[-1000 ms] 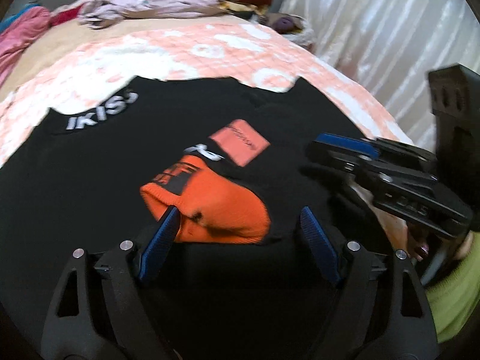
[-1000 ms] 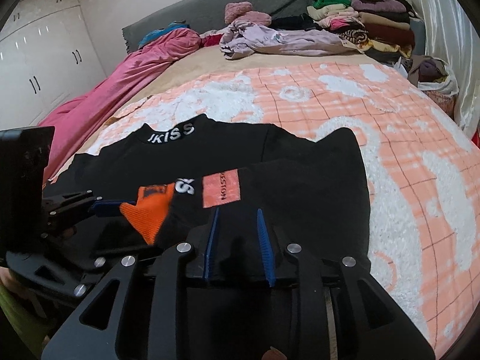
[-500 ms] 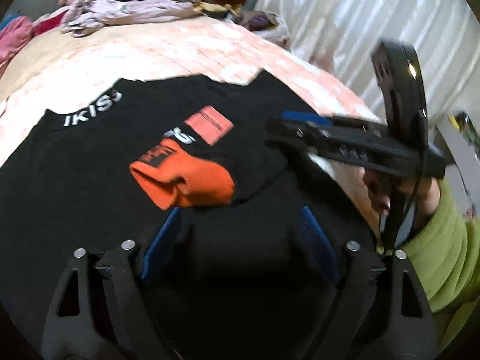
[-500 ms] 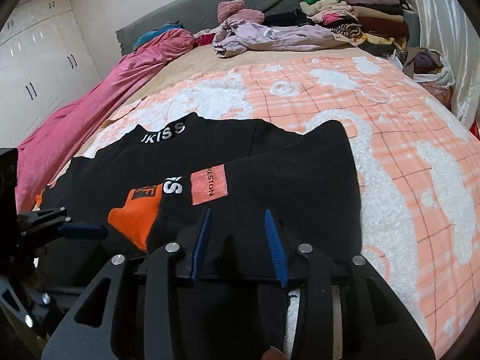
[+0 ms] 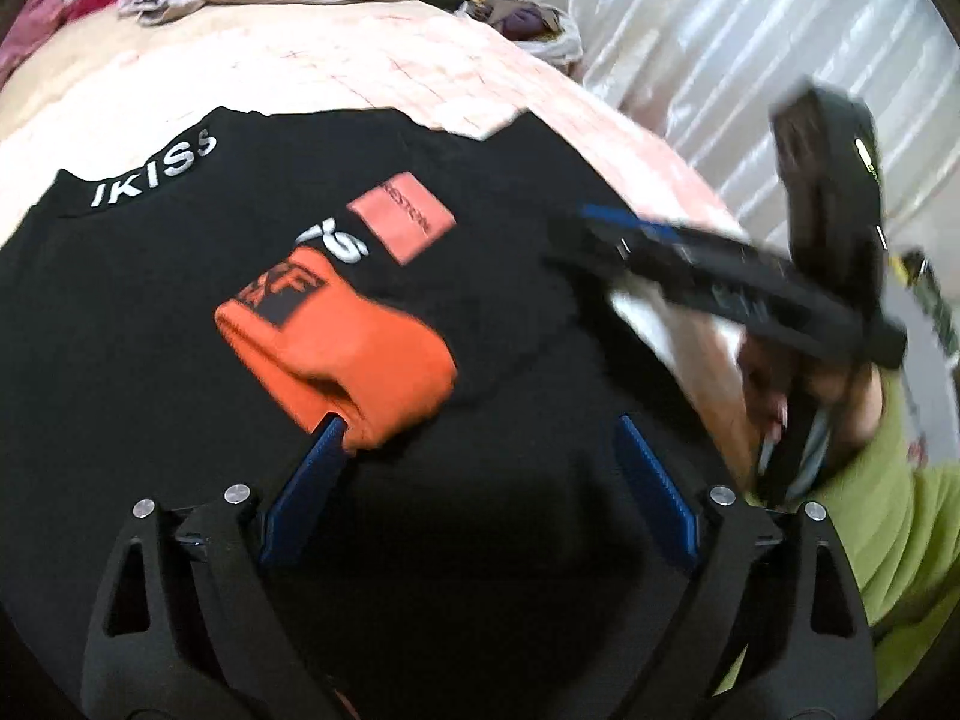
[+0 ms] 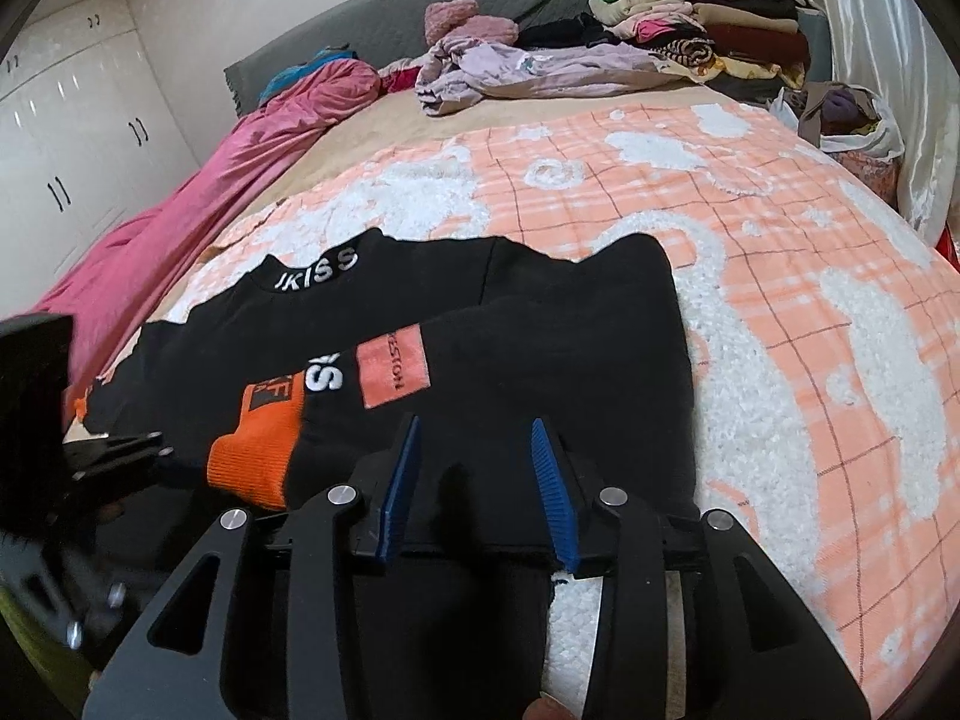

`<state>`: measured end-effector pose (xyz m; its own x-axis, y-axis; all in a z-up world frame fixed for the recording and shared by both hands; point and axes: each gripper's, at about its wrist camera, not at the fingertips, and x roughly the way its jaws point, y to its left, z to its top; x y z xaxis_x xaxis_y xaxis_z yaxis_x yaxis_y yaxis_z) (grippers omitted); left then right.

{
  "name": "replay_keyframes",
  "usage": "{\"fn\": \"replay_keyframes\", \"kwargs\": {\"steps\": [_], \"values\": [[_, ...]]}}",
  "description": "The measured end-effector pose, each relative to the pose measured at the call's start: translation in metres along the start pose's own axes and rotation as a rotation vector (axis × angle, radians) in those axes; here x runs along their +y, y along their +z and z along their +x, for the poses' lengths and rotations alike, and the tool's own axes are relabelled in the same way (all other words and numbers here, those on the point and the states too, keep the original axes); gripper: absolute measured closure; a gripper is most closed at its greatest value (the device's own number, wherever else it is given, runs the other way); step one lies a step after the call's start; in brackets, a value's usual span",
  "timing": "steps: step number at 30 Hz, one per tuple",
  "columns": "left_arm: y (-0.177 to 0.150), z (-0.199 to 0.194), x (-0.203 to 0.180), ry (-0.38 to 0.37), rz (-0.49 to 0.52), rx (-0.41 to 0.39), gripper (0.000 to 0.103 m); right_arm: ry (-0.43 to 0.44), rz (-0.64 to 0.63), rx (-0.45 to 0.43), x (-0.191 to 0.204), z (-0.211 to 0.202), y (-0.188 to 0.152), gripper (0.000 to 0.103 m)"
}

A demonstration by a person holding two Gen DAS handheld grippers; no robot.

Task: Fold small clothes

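Observation:
A black sweater (image 5: 150, 330) (image 6: 540, 324) with white collar lettering lies on the peach checked blanket (image 6: 780, 300). One sleeve is folded across its chest, showing an orange cuff (image 5: 360, 360) (image 6: 258, 456) and a salmon patch (image 5: 402, 216) (image 6: 393, 369). My left gripper (image 5: 480, 420) hovers over the sweater's near part; its jaws are opening, with only flat black cloth under them and the cuff beside the left fingertip. My right gripper (image 6: 474, 423) is open over the sweater's right side near the hem, its pads apart and not pinching the cloth. It shows blurred in the left wrist view (image 5: 720, 282).
Loose and stacked clothes (image 6: 690, 30) lie at the bed's far end, and a pink cover (image 6: 210, 198) runs along its left side. A bag of clothes (image 6: 840, 114) and a pale curtain (image 5: 750, 60) stand at the right. A green sleeve (image 5: 900, 516) is at the lower right.
The right gripper's pads have spread apart and let go of the black cloth. The left gripper's pads have widened and it has drifted, so the orange cuff now sits by its left fingertip.

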<state>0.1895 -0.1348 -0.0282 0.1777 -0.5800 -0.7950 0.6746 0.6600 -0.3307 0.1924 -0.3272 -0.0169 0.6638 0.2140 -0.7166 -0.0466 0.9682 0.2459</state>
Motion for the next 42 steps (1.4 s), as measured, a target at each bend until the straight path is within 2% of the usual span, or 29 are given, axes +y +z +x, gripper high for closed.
{"fn": "replay_keyframes", "kwargs": {"steps": [3, 7, 12, 15, 16, 17, 18, 19, 20, 21, 27, 31, 36, 42], "values": [[-0.005, -0.011, 0.006, 0.033, -0.069, -0.019, 0.020, 0.001, -0.002, -0.001, 0.000, -0.001, -0.001, 0.060], [0.004, -0.007, 0.023, 0.105, -0.247, -0.039, 0.019, -0.004, -0.004, -0.014, 0.001, -0.005, -0.001, 0.056], [0.008, 0.008, 0.041, 0.048, -0.459, -0.063, 0.019, -0.007, 0.009, -0.021, -0.003, -0.008, 0.000, 0.056], [0.009, 0.019, 0.049, 0.055, -0.569, -0.102, 0.018, -0.006, 0.020, -0.028, -0.005, -0.010, 0.001, 0.056], [0.010, 0.020, 0.049, 0.064, -0.579, -0.115, 0.024, -0.005, 0.021, -0.029, -0.006, -0.010, 0.001, 0.056], [0.011, 0.020, 0.049, 0.083, -0.582, -0.126, 0.034, -0.006, 0.021, -0.031, -0.006, -0.011, 0.002, 0.056], [0.012, 0.018, 0.048, 0.106, -0.580, -0.137, 0.066, -0.007, 0.020, -0.032, -0.006, -0.011, 0.002, 0.056], [0.013, 0.016, 0.050, 0.095, -0.579, -0.151, 0.084, -0.008, 0.021, -0.034, -0.006, -0.011, 0.002, 0.056], [0.012, 0.013, 0.052, 0.072, -0.583, -0.163, 0.086, -0.008, 0.022, -0.035, -0.007, -0.012, 0.002, 0.056], [0.013, 0.011, 0.053, 0.061, -0.585, -0.171, 0.097, -0.009, 0.023, -0.036, -0.007, -0.012, 0.002, 0.056], [0.017, -0.029, 0.055, 0.116, -0.491, -0.234, 0.097, 0.009, 0.022, -0.048, -0.004, -0.013, 0.001, 0.056], [0.018, -0.062, 0.070, 0.207, -0.441, -0.281, 0.097, 0.012, 0.006, -0.051, 0.001, -0.014, 0.001, 0.056], [0.002, -0.095, 0.108, 0.307, -0.486, -0.302, 0.097, 0.010, -0.018, -0.040, 0.010, -0.008, -0.001, 0.056], [-0.020, -0.098, 0.144, 0.343, -0.568, -0.286, 0.097, 0.002, -0.030, -0.021, 0.014, 0.001, -0.004, 0.056]]}}
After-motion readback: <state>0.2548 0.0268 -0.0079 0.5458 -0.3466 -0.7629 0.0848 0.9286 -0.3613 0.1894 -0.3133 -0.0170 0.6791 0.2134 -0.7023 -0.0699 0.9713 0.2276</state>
